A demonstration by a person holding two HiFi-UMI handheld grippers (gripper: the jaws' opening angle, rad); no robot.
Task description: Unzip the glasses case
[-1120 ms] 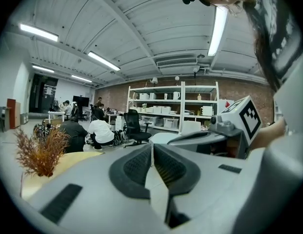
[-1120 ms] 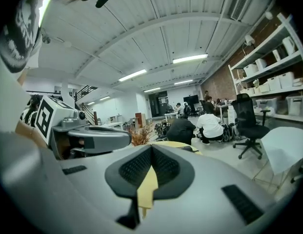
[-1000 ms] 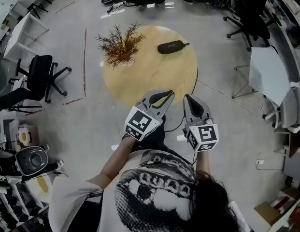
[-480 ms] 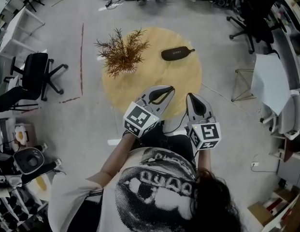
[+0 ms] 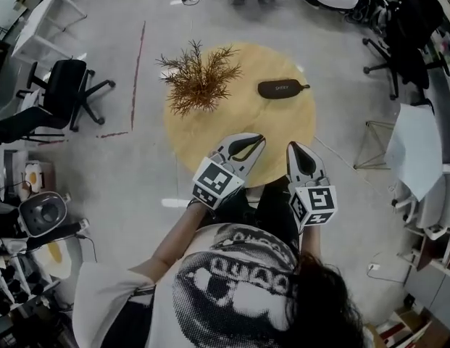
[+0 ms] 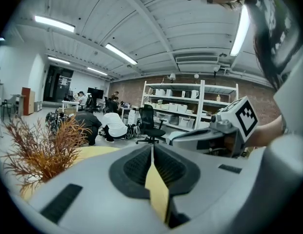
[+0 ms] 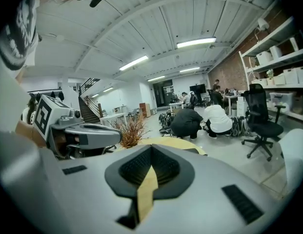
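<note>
Round wooden table (image 5: 204,140) bears oblong black glasses case (image 5: 282,88); left tool (image 5: 258,138), right tool (image 5: 292,146) closed, empty

Head view overhead, facing steeply down, gripper views close behind jaws, near level, all share plant (image 5: 199,78) ahead of jaws.

On the table (image 5: 203,142), the glasses case (image 5: 282,88) lies ahead of the right gripper (image 5: 294,146), the plant (image 5: 199,82) ahead of the left gripper (image 5: 256,138).

The person is holding the left gripper (image 5: 252,141) and right gripper (image 5: 295,151) out front, side by side, both tilting slightly downward, jaws sitting together, gripping nothing.
</note>
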